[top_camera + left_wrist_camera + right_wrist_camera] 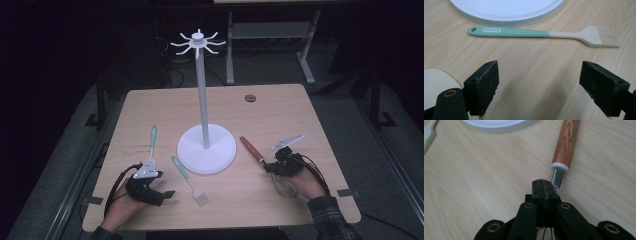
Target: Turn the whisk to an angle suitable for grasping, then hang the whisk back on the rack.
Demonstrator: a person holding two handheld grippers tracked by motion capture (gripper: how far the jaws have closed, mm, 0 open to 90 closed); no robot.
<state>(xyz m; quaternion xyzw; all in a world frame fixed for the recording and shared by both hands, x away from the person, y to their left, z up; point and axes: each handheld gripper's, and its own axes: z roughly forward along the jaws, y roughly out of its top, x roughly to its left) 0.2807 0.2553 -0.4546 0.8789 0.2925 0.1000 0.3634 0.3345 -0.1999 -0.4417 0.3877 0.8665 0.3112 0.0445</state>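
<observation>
A white hook stand (202, 85) rises from a round base (206, 148) at mid-table. A teal-handled pastry brush (190, 180) (544, 33) lies in front of the base. My left gripper (164, 184) (539, 82) rests open just left of the brush, jaws wide apart with bare table between them. A teal-handled spatula (152, 140) lies to the left, with its pale blade (434, 85) beside my left jaw. A whisk with a wooden handle (252, 149) (566, 142) lies to the right of the base. My right gripper (270, 164) (545, 186) is shut above its wire end (284, 186), jaw tips beside its metal neck (557, 177).
The stand's white base (506, 12) (499, 123) sits close beyond both grippers. A round cable hole (250, 97) is near the table's far edge. Desk legs and cables stand on the dark floor behind the table.
</observation>
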